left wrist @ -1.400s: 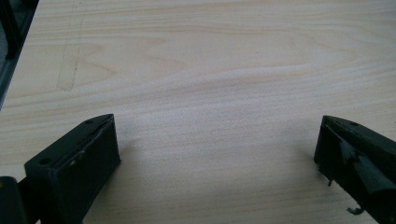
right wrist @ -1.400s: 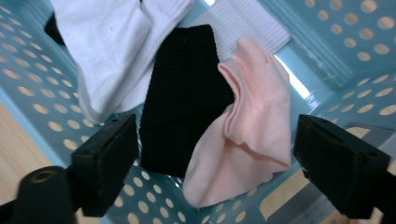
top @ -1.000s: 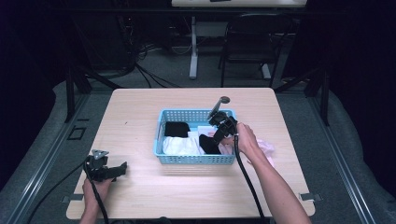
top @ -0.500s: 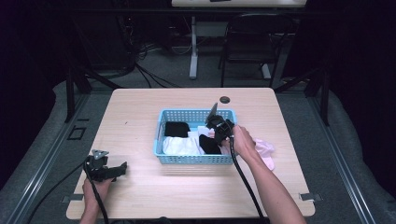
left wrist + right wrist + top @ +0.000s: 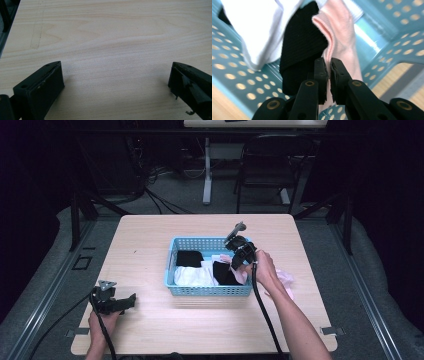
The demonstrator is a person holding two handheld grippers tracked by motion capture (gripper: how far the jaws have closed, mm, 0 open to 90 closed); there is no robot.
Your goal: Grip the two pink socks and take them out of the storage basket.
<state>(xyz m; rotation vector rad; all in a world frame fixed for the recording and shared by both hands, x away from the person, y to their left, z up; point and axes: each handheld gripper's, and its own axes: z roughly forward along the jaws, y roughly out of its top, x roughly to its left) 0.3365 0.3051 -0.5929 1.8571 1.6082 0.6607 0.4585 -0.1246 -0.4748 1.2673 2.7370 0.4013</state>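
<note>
A blue perforated basket [image 5: 210, 290] stands mid-table holding black [image 5: 189, 258], white [image 5: 192, 276] and pink cloth. My right gripper [image 5: 239, 261] hangs over the basket's right end, shut on a pink sock [image 5: 340, 37] pinched between its jaws. The sock drapes over a black cloth [image 5: 302, 45] beside a white cloth [image 5: 259, 27] inside the basket [image 5: 392, 50]. My left gripper [image 5: 125, 302] rests near the table's front left corner, its fingers [image 5: 42, 87] wide apart over bare wood with nothing between them.
Another pink cloth [image 5: 282, 279] lies on the table right of the basket, behind the right hand. The light wooden table [image 5: 150, 240] has dark floor and cables around it; a chair [image 5: 265, 165] stands beyond the far edge.
My right gripper has shifted slightly left and lower over the basket's right end, still gripping the pink sock. The left gripper has stayed put.
</note>
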